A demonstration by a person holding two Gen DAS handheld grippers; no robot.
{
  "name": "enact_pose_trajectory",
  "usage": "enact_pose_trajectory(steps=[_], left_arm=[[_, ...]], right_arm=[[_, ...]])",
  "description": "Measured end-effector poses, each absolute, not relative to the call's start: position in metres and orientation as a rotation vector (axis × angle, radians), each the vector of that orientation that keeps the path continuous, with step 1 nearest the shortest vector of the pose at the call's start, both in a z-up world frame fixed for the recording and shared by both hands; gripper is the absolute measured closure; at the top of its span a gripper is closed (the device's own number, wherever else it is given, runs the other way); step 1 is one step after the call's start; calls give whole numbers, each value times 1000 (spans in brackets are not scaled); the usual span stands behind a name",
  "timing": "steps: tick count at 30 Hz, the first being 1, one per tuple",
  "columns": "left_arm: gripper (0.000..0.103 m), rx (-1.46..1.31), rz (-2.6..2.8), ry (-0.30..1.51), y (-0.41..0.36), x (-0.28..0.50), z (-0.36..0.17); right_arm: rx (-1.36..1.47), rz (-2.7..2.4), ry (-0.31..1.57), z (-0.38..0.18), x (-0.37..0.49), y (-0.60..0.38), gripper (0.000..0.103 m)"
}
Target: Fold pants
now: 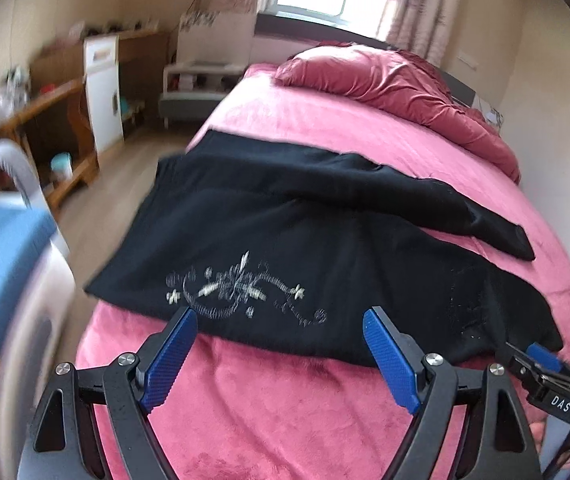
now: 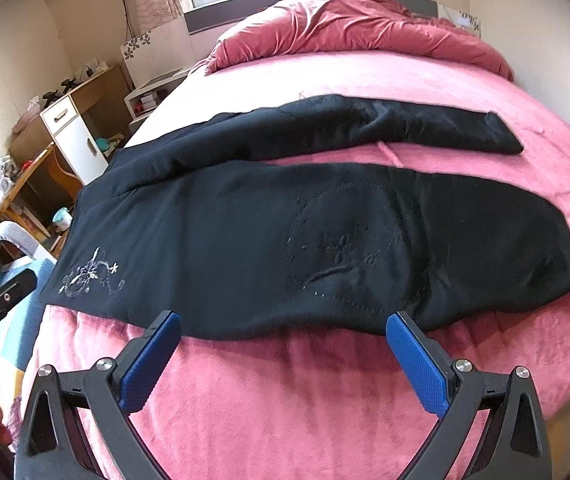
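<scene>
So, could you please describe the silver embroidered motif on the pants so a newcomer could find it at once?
Start at the pink bed, where black pants lie spread across the blanket. On the nearer leg, toward the waist end at the bed's left edge, sits a silvery floral swirl. Unlike the dark, barely visible stitching further along, it shines pale against the black.

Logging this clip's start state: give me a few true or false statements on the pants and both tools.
1. The black pants lie spread on the pink bed cover. True.
2. The left tool is shut on the pants. False: it is open and holds nothing.
3. The right tool is open. True.
4. The two legs are stacked on each other. False: they lie apart, with pink cover between them.
5. Pale embroidery marks the pants. True.
</scene>
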State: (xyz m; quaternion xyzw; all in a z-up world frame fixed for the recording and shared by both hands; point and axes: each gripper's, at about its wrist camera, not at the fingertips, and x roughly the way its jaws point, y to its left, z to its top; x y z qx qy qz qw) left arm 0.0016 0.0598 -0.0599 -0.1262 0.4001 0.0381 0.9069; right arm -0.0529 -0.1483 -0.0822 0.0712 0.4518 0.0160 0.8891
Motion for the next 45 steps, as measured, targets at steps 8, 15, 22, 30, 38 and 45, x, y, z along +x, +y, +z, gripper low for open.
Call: enact_pose_trajectory(steps=[8,15,22,30,38,45], left_arm=[[16,-428,149,920,124,9,-94],[38,-627,187,1002,173,25,-131],[58,-701,205,1007,186,41,-145],[73,-644,215,1015,181,64,-145],[95,-584,192,979,186,66,-125],[96,-570,120,903,182,48,-81]], right_arm=[[307,40,995,-96,-59,-185,0],[498,-85,1003,-104,-75,-261,0],[715,-301,892,-108,-92,-356,8],[940,-413,851,-144,-74,-420,28],[888,-468,845,-140,-31,-453,92],[779,-450,775,-90,-45,-464,95]])
